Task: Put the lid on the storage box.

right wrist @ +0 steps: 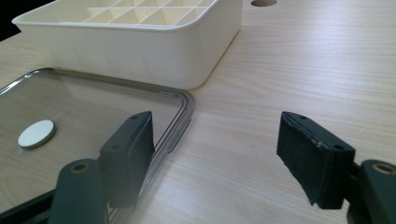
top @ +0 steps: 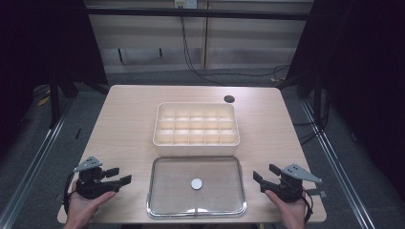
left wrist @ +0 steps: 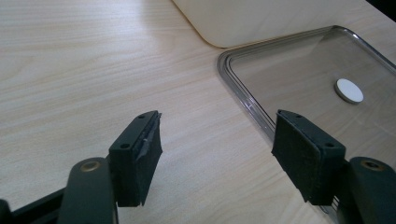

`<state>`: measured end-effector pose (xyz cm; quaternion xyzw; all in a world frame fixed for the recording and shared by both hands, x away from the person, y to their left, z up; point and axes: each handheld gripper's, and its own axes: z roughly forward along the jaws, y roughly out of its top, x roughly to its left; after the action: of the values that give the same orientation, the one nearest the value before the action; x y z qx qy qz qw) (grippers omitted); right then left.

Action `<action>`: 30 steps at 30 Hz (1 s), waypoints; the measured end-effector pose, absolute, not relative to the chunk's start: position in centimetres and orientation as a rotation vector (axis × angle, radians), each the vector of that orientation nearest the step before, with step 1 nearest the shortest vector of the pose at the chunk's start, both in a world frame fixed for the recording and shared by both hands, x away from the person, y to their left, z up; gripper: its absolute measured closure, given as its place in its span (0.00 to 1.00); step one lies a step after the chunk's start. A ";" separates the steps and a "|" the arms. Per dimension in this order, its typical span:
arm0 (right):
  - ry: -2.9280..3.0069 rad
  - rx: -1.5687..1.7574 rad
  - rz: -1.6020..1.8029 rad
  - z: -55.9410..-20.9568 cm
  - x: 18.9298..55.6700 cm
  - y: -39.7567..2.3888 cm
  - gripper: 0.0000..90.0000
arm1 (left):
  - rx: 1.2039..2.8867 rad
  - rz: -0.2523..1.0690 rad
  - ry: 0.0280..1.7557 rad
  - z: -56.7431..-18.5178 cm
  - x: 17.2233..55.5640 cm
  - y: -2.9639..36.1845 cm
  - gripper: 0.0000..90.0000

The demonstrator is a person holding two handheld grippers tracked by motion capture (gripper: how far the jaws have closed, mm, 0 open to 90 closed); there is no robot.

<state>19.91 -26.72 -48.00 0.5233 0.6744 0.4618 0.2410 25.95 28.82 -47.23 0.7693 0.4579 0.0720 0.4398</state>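
Both my left gripper (top: 116, 177) and right gripper (top: 265, 175) gape wide, empty; nothing started, next I'd approach the clear lid (top: 196, 207).

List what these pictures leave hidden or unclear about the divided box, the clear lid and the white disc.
- Divided box: compartment floors too small and washed out in the high view; near wall blocks them in the right gripper view.
- White disc: whether it is fixed to the clear lid or loose, no view settles.
- Clear lid: near edge hidden behind the jaws in both gripper views.
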 end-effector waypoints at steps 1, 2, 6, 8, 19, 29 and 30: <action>1.844 1.432 1.264 -48.0 19.9 -26.7 0.30 | 1.899 0.174 1.146 -47.2 26.0 28.9 0.34; 1.851 1.431 1.265 -48.0 19.9 -26.6 0.30 | 1.899 0.174 1.146 -47.2 26.0 28.9 0.34; 1.900 1.428 1.274 -47.9 20.1 -26.4 0.28 | 1.916 0.159 1.115 -47.3 26.0 29.2 0.39; 1.931 1.425 1.284 -47.9 20.1 -26.3 0.31 | 1.946 0.194 1.093 -47.2 25.8 28.8 0.41; 1.974 1.444 1.287 -47.1 20.1 -25.2 0.43 | 1.983 0.240 0.985 -46.4 25.1 27.3 0.49; 2.073 1.479 1.249 -45.4 21.7 -24.3 0.46 | 2.005 0.155 0.995 -45.4 26.9 25.6 0.41; 2.099 1.471 1.243 -45.2 22.2 -24.1 0.45 | 2.010 0.146 0.984 -45.2 27.5 25.2 0.41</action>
<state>22.24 -24.08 -45.24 0.5108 0.7290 0.4316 0.1461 27.48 25.18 -45.21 0.8072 0.3951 0.0588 0.4346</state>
